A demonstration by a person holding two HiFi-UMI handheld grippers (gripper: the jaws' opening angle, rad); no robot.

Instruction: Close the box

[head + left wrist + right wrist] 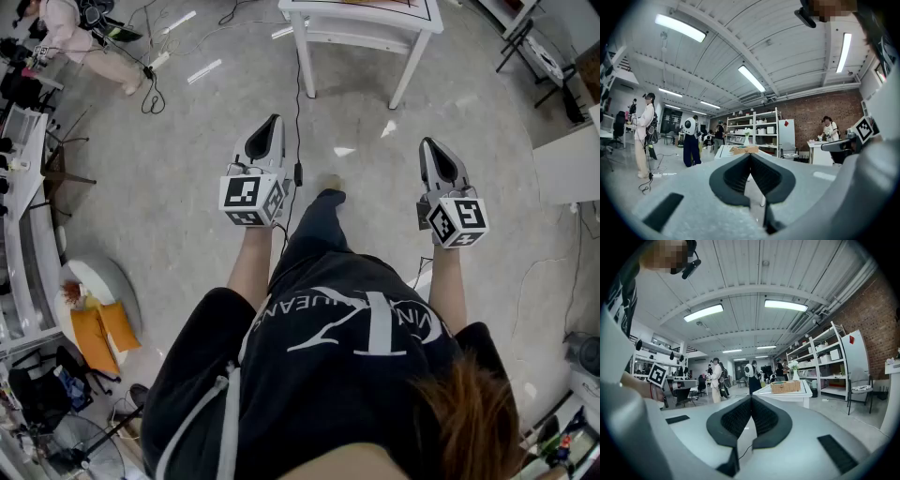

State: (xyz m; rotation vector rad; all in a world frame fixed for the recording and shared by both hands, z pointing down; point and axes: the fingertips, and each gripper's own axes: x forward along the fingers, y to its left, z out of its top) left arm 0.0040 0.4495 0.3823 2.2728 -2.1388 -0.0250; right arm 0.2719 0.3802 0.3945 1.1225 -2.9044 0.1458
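The task has not really begun; this reads as the approach. The person stands on the open floor, with the white surface further off at the far side and nothing within reach of either tool.

The box sits on top of that surface, a tan, open-topped shape near its near end. It is well apart from both grippers. From the right gripper view it lies ahead and a little to the right. It is too small and too far off to tell how its lid or flaps lie, or whether it has any flap standing up.

The next move, as I judge it, is to walk up to the surface until the box lies just ahead. Then the jaws must part, so that one gripper can take the lid or flap while the other steadies the box's side. Which edge to take has to be settled from closer in.

The left gripper is fully closed, its dark pads meeting at the tip with nothing between them. The right gripper is the same: pads pressed together and empty. Both are held out level in front of the body, pointing towards the far surface and touching nothing.
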